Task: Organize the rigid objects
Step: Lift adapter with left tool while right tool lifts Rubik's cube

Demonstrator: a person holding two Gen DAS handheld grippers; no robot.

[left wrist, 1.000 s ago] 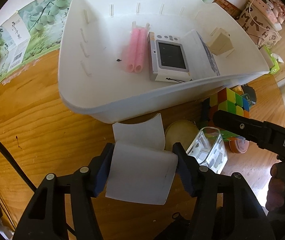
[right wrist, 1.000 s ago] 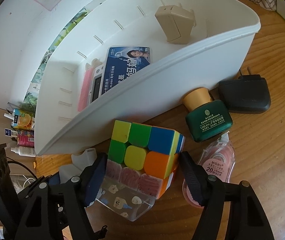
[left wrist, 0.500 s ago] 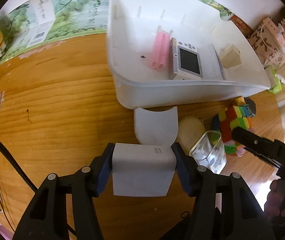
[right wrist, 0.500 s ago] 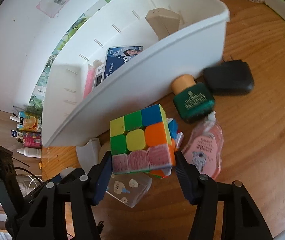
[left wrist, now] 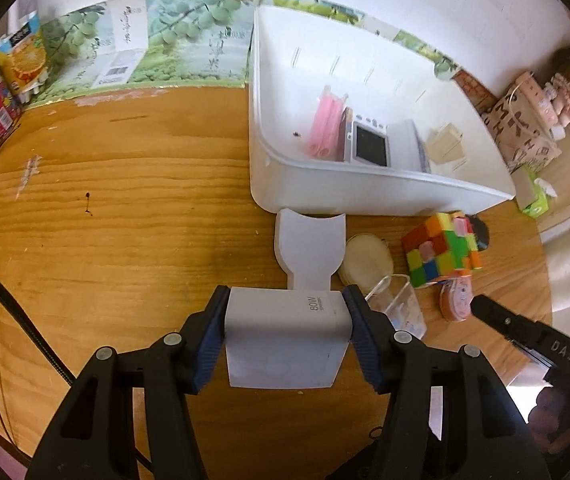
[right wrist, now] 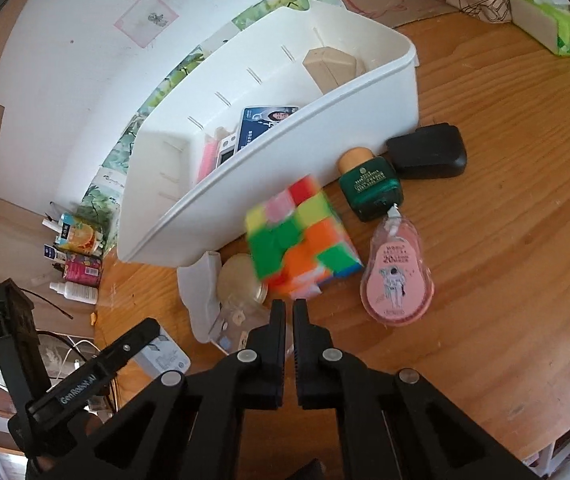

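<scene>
My left gripper [left wrist: 285, 300] is shut on a white 80W charger block [left wrist: 285, 336], held above the wooden table in front of the white bin [left wrist: 365, 196]. A white curved piece [left wrist: 311, 246] lies just beyond it. My right gripper [right wrist: 289, 310] is shut and empty. The colourful puzzle cube [right wrist: 301, 246] is blurred just beyond its fingertips, beside the bin wall [right wrist: 269, 168]; it also shows in the left wrist view [left wrist: 441, 250]. The bin holds a pink item [left wrist: 323, 128], a small screen device [left wrist: 369, 146], a card and a beige block [left wrist: 445, 148].
Near the cube lie a pink correction tape [right wrist: 397, 280], a green bottle [right wrist: 369, 184], a black adapter [right wrist: 429, 152], a round beige lid [right wrist: 241, 280] and a clear box [left wrist: 401, 308]. Cartons and bottles [left wrist: 1, 80] stand at the table's far left. A tissue box [right wrist: 557, 24] sits far right.
My right gripper has lost the cube and closed empty; the cube has dropped to the table, blurred. My left gripper has pulled back and up from the bin with the charger.
</scene>
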